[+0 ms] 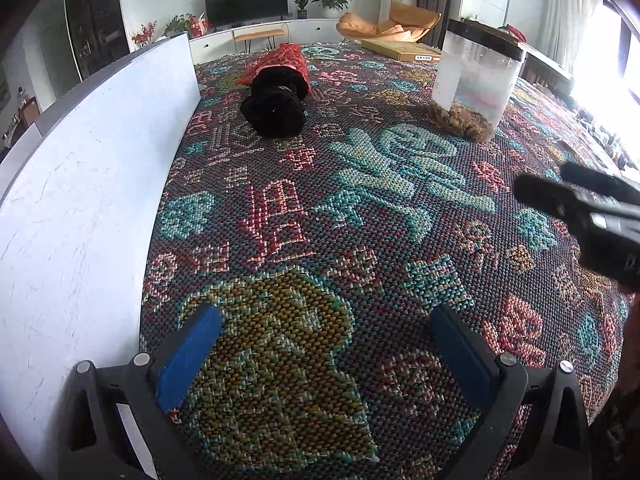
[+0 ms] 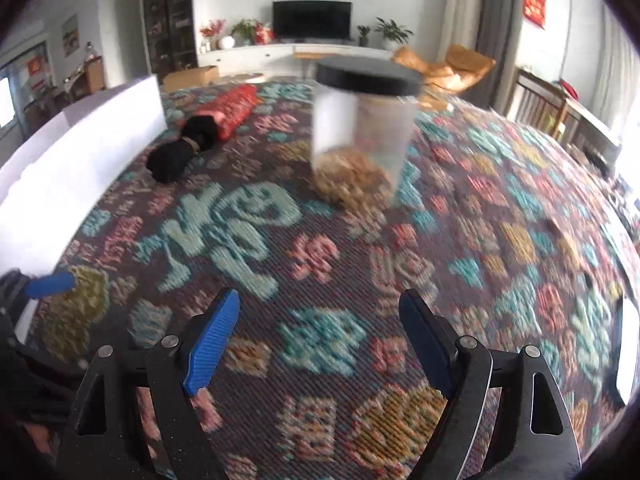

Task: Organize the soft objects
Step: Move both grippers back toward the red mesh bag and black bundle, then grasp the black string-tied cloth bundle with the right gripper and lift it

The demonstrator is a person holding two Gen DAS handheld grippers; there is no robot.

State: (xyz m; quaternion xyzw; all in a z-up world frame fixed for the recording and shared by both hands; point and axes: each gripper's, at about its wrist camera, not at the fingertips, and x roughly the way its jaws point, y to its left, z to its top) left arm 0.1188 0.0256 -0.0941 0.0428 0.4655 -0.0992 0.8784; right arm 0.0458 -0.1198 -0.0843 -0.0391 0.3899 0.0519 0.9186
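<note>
A: Start close in; how does the left gripper (image 1: 326,340) sit?

B: Low over the patterned woven mat (image 1: 360,208), pointing forward along it; its two blue pads (image 1: 188,356) stand wide apart with only mat between them; nothing is held. Just to its left runs a white board (image 1: 80,208), standing upright on edge along the mat's border.

A: And the right gripper (image 2: 320,332)?

B: Also low and level above the mat (image 2: 500,240), aimed ahead toward the jar; its fingers (image 2: 212,340) are spread wide and empty. The right wrist view is blurred, so fine detail is lost. In the left wrist view its dark body (image 1: 588,216) enters from the right edge, raised a little off the mat; in the right wrist view a blue tip of the left one (image 2: 50,284) shows at the far left, beside the board (image 2: 80,152).

A: Farther out?

B: A clear plastic jar (image 1: 476,80) with a black lid stands upright on the mat, to the right of centre; brownish pieces lie in its bottom, what they are I cannot tell.

A: And the soft things?

B: A black soft bundle (image 1: 274,110) lies on the mat near the far end of the board, its far end tucked into a red patterned cloth (image 1: 290,62); both lie well apart from either gripper and to the left of the jar (image 2: 362,136). Beyond the mat stands a television (image 1: 246,0) on a low white cabinet, plants beside it, and an orange chair (image 1: 390,24).
</note>
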